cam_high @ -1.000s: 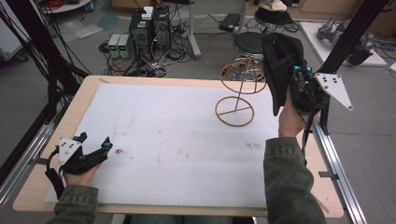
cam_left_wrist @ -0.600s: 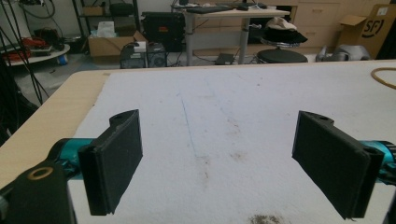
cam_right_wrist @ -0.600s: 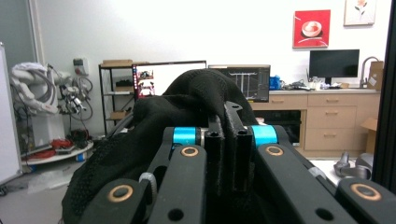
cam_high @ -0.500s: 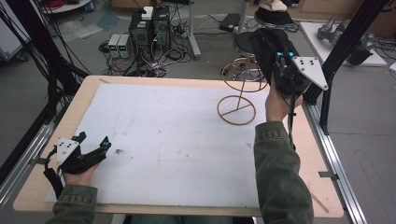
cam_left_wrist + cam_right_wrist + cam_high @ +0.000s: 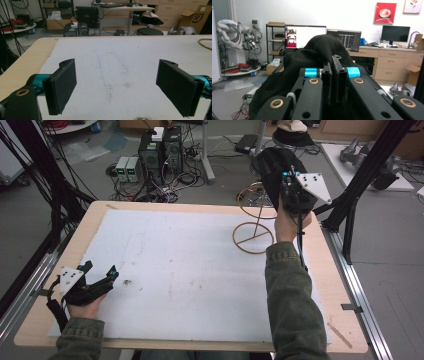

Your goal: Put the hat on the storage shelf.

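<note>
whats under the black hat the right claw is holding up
Below the black hat sits the top ring of the gold wire stand, base ring on the white mat. The hat and right claw cover part of that top ring.

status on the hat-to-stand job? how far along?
Done: the right gripper is shut on the black hat and holds it in the air above the wire stand. In hand: carrying it over the stand's top ring. Left: seat it and release. The left gripper rests open on the table.
</note>
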A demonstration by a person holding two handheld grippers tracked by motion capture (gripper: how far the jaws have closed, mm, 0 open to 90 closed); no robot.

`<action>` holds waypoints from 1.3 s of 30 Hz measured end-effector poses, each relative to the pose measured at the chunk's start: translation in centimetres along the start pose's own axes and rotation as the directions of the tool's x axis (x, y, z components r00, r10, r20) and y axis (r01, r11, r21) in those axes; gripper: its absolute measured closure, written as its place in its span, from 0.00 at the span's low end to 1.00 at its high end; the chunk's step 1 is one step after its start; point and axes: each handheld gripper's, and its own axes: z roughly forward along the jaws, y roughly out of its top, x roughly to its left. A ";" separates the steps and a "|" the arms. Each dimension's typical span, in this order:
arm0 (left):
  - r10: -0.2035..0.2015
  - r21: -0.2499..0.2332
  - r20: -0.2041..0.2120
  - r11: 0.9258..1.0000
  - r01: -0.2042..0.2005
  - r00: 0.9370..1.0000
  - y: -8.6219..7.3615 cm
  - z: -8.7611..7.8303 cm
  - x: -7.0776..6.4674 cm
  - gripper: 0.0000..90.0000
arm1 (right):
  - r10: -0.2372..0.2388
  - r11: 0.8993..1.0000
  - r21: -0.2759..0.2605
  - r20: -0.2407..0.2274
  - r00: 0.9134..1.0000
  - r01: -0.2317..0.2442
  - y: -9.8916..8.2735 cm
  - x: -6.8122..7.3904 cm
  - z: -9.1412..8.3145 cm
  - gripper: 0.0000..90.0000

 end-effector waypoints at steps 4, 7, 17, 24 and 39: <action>-0.009 -0.006 0.004 1.000 0.009 1.000 0.0 0.0 0.0 0.19 | -0.010 1.000 0.008 -0.010 1.000 0.010 -0.2 0.4 0.2 0.97; -0.009 -0.005 0.011 1.000 0.009 1.000 0.0 0.0 0.0 0.19 | -0.023 0.999 0.023 -0.025 0.999 0.023 -0.5 0.8 0.5 0.97; -0.004 -0.001 0.018 1.000 0.004 1.000 0.0 0.1 0.0 0.19 | -0.064 0.991 0.111 -0.067 0.996 0.071 -1.9 1.6 1.5 0.97; -0.003 -0.002 0.022 1.000 0.003 1.000 0.1 0.0 -0.1 0.19 | -0.055 0.989 0.132 -0.079 0.995 0.065 -2.9 1.8 1.4 0.97; -0.016 0.002 0.026 1.000 0.016 1.000 0.1 -0.1 0.0 0.20 | -0.022 0.987 0.156 -0.091 0.996 0.037 -4.1 2.3 0.9 0.94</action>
